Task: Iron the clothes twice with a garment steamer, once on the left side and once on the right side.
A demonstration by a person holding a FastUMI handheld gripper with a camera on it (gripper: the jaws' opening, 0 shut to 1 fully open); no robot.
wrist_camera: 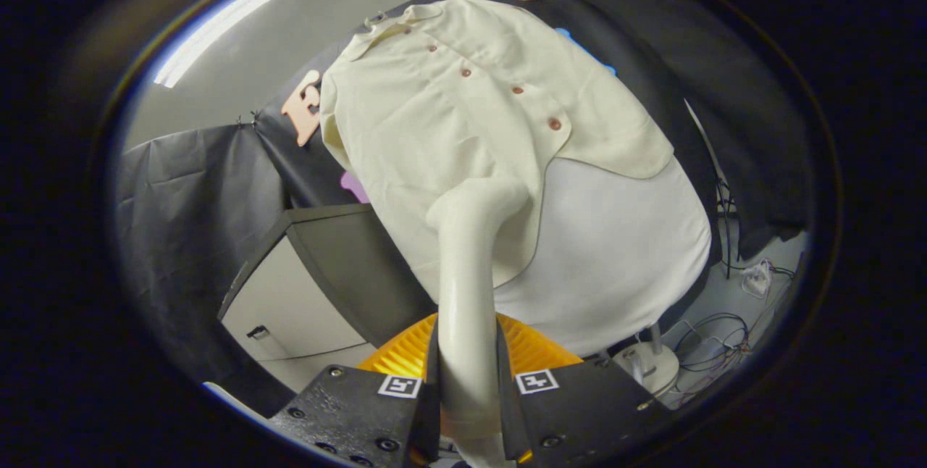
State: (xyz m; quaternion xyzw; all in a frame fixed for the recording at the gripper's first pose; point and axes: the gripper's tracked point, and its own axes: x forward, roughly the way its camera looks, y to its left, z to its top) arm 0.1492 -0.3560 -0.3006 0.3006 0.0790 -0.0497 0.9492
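Gripper view: the gripper (467,381) is seen clamped narrow on the cream, smooth plastic handle of the garment steamer (467,287), both fingers pressed against its sides, with an orange ribbed part (529,348) of the steamer showing just behind them. The handle's long axis runs straight ahead from between the fingers, and the steamer head (481,200) at its far end appears to be laid against the cloth; contact cannot be confirmed from this angle. The task's thing, a cream short-sleeved buttoned shirt (434,127), hangs directly beyond the fingers over a white padded board (623,251), its placket of reddish buttons (554,123) running away and off to one side of the handle line. The head is placed low on one front panel, near the hem and beside the placket. Judged from that, one side pass is in hand, and the next stroke is expected to run along the panel, parallel to the button line, toward the collar (391,26). A grey cabinet (340,265) stands off to one side of the fingers, and cables (713,341) lie on the floor to the other.
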